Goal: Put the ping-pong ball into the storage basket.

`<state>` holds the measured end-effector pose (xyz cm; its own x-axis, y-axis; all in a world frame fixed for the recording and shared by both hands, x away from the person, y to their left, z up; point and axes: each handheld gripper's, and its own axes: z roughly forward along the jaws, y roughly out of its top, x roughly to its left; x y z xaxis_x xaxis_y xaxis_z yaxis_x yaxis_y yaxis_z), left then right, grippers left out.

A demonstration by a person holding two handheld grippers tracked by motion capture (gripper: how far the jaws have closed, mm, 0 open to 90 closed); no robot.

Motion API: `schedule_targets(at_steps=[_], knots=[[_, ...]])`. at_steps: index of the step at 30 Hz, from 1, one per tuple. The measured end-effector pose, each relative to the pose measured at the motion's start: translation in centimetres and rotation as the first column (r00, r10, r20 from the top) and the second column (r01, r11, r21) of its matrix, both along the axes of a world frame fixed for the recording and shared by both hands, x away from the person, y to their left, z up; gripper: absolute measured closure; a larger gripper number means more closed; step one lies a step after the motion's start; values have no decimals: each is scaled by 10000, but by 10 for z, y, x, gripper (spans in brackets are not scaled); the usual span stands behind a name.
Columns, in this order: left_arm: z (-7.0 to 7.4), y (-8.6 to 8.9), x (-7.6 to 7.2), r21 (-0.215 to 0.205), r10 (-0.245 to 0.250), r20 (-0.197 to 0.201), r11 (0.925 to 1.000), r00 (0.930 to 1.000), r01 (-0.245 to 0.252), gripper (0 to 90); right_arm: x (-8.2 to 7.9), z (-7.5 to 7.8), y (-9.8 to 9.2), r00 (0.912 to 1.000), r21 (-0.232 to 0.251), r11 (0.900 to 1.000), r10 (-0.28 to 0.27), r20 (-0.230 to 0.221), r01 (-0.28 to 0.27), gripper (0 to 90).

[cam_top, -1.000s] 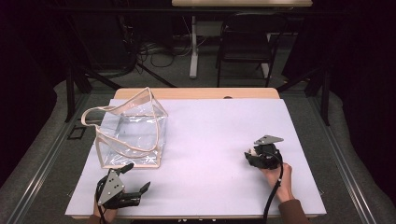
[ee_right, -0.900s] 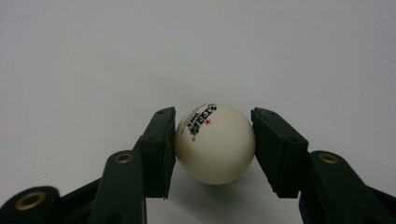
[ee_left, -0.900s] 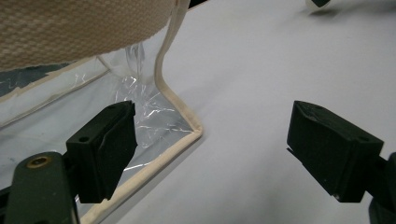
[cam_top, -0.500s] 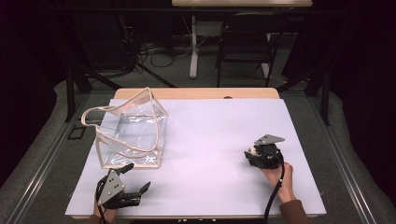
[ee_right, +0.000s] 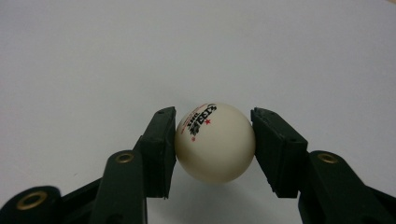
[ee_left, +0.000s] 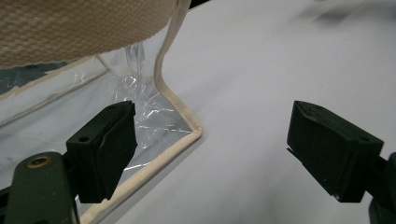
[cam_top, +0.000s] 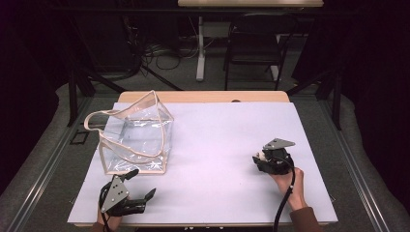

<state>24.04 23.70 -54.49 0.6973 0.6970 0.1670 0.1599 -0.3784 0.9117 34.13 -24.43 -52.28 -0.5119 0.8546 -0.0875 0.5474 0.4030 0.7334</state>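
- Dark room, grey carpet floor (cam_top: 43,159) at frame edges.
- Black chair (cam_top: 254,53) upper centre-right, cables (cam_top: 159,50) upper centre.
- Wood table edge (cam_top: 203,96) mid-frame w/ white sheet (cam_top: 227,145).

No visible change: left claw (cam_top: 140,186), right claw (cam_top: 261,161) and clear bag (cam_top: 135,137) all sit where they were.

Overhead light is hitting the worktop (cam_top: 227,145) evenly, leaving the room behind dim and near black. High view is looking soft and low in detail. Clear bag (cam_top: 138,140) is showing small white glints on its plastic. Left gripper view is blurring toward the top, with the bag's strap out of focus. Ball (ee_right: 215,142) is sharp, casting a faint soft shadow below it.
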Motion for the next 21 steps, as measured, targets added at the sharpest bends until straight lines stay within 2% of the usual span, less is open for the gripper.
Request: schedule_targets(at_steps=[21], knots=[[0, 0, 0, -56, 58, -29, 10000, 10000, -58, 160, -5, 19, 4, 9991, -91, 9994, 332, 278, -330, 512]])
